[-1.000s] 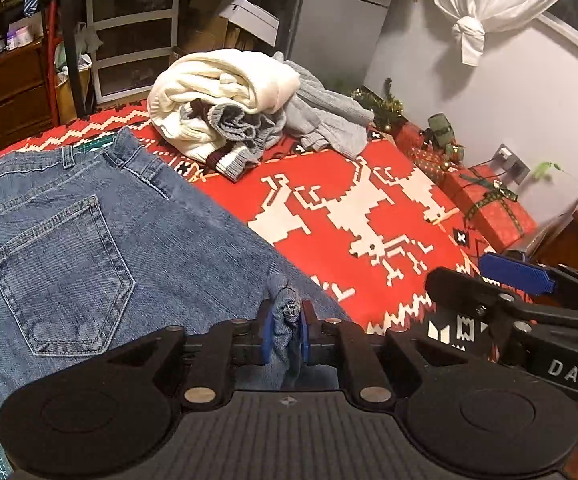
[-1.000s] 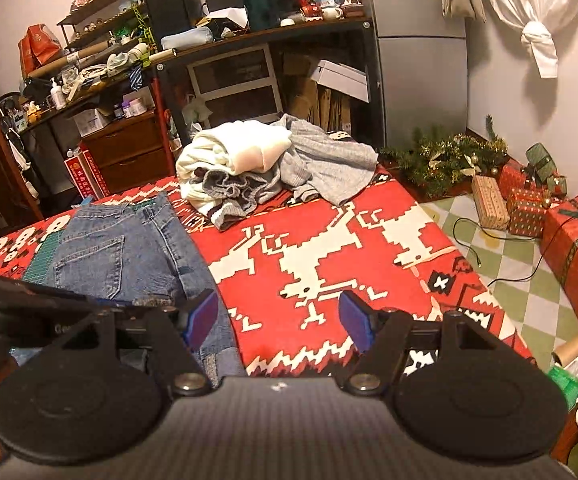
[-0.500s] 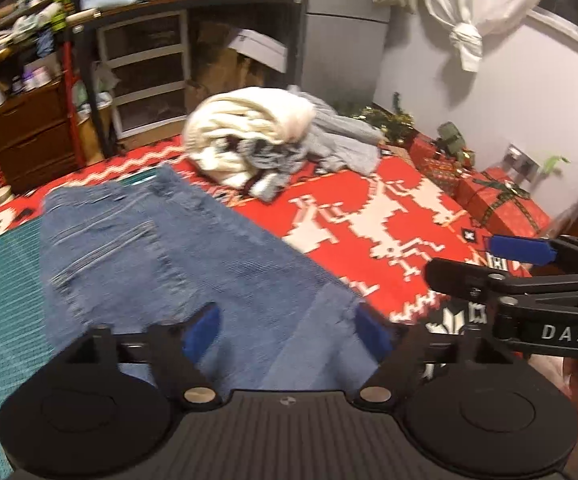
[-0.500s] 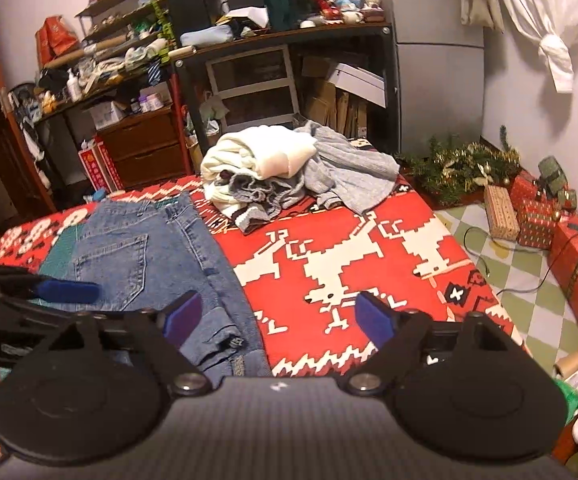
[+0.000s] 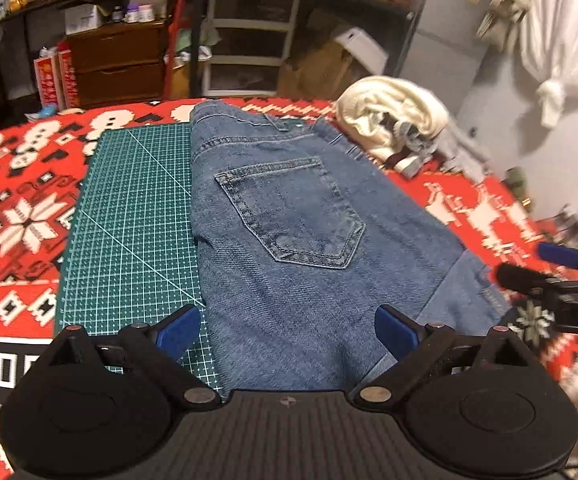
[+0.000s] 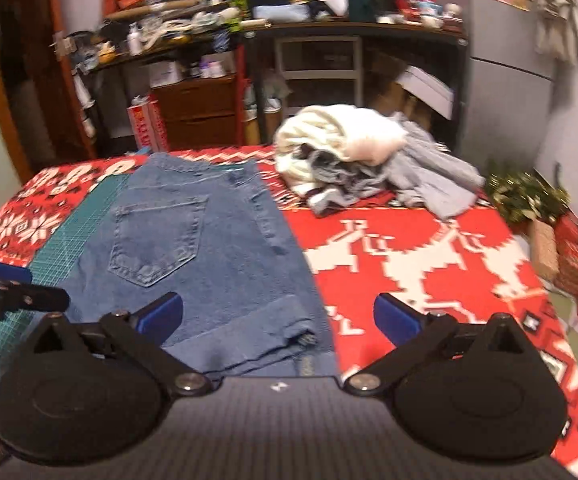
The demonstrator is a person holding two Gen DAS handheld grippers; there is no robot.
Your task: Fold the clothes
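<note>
Left wrist view: the left gripper (image 5: 287,330) is spread wide and holds nothing. The jeans (image 5: 309,248) lie folded, back pocket up, partly on the green mat (image 5: 129,216) and partly on the red blanket (image 5: 17,184). The clothes pile (image 5: 397,120) sits beyond the waistband. The right gripper (image 5: 545,268) shows at the right edge.

Right wrist view: the right gripper (image 6: 277,316) is also spread wide and empty, above the jeans (image 6: 209,248) at their folded hem. The clothes pile (image 6: 361,160) lies on the blanket (image 6: 429,256) to the right.
</note>
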